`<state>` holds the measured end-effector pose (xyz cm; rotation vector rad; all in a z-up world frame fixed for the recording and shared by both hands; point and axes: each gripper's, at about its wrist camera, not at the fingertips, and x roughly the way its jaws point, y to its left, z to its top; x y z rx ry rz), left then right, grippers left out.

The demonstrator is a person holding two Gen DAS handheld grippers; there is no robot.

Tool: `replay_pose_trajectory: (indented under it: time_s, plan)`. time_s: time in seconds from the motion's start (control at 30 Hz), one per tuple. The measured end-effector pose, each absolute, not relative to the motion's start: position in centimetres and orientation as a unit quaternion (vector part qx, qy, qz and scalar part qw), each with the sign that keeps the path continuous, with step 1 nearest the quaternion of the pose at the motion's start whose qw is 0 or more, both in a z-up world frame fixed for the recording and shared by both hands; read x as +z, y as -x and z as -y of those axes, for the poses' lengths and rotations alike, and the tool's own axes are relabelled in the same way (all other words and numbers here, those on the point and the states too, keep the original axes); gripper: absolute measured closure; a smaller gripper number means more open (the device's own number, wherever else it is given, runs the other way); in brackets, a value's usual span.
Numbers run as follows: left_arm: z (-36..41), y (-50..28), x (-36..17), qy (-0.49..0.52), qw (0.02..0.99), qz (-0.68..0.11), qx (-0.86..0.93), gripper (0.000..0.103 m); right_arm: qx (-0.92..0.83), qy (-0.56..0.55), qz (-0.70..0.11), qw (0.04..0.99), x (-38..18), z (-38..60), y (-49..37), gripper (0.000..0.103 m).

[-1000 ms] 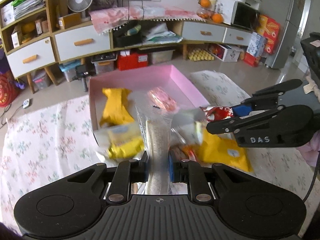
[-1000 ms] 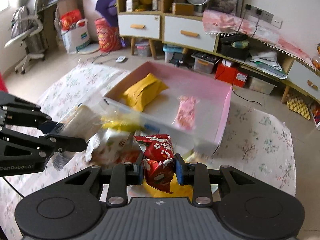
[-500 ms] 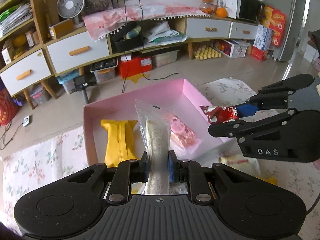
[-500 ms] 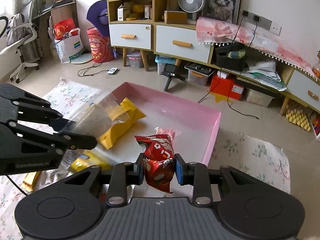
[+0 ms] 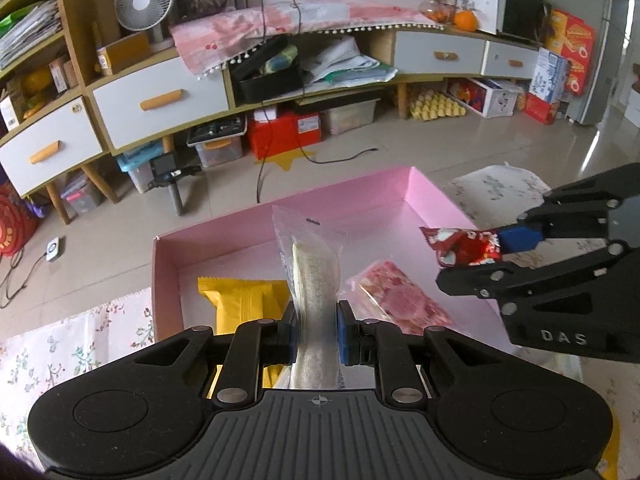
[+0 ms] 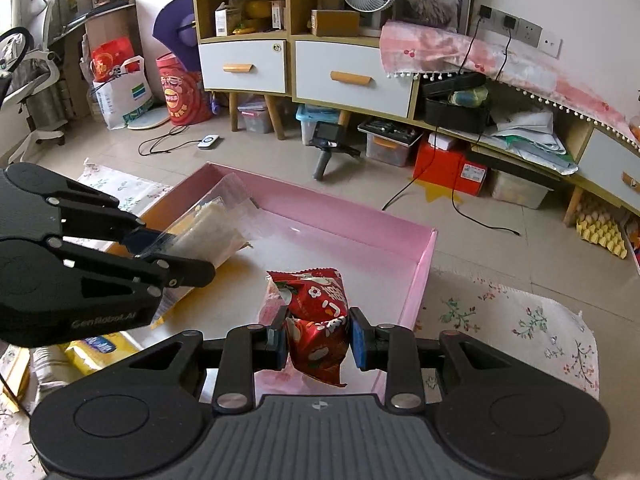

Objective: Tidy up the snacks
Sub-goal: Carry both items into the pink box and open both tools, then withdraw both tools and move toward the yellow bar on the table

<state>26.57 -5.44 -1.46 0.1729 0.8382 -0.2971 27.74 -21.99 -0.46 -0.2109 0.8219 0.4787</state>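
Left gripper (image 5: 317, 330) is pinching a clear packet (image 5: 314, 280); right gripper (image 6: 318, 338) is pinching a red packet (image 6: 318, 320); both are hanging over the pink box (image 5: 360, 196). Risks: slippery film sliding out early, grippers colliding, packets landing on the yellow pack (image 5: 240, 304)

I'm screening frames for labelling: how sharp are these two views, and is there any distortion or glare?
Left wrist view: sharp; the clear packet and pink box read crisply, fisheye bends the cabinets, and the floor glares at right. Right wrist view: equally sharp on the red packet, with the same bowing and dark corners.
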Motion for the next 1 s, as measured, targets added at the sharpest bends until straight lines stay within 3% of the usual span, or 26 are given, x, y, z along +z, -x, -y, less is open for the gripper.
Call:
replay_pose_trajectory:
  time_s: [0.27,0.4,0.47,0.53,0.83,1.0]
  plan:
    - [5.4,-27.6,-2.5,-0.087,0.901,-0.402,-0.137,0.087,0.228,0.095,-0.401,0.882,-1.0,21.8,-28.2,0.091]
    - [5.4,-27.5,-2.5,-0.091,0.903,-0.397,-0.136,0.079,0.226,0.098,-0.401,0.882,-1.0,21.6,-28.2,0.088]
    - [5.4,-27.4,-2.6,-0.090,0.899,-0.406,-0.139,0.066,0.224,0.098,-0.397,0.885,-0.7,21.6,-28.1,0.062]
    - [5.3,-27.0,-2.3,-0.094,0.901,-0.401,-0.134,0.045,0.221,0.091,-0.388,0.890,-0.3,21.8,-27.8,0.054]
    - [3.9,-24.2,0.3,-0.078,0.912,-0.379,-0.140,0.025,0.206,0.085,-0.370,0.902,1.8,22.3,-26.1,0.036]
    - [2.9,-21.9,1.4,-0.077,0.915,-0.373,-0.135,0.022,0.199,0.077,-0.364,0.906,2.9,22.6,-24.4,0.030]
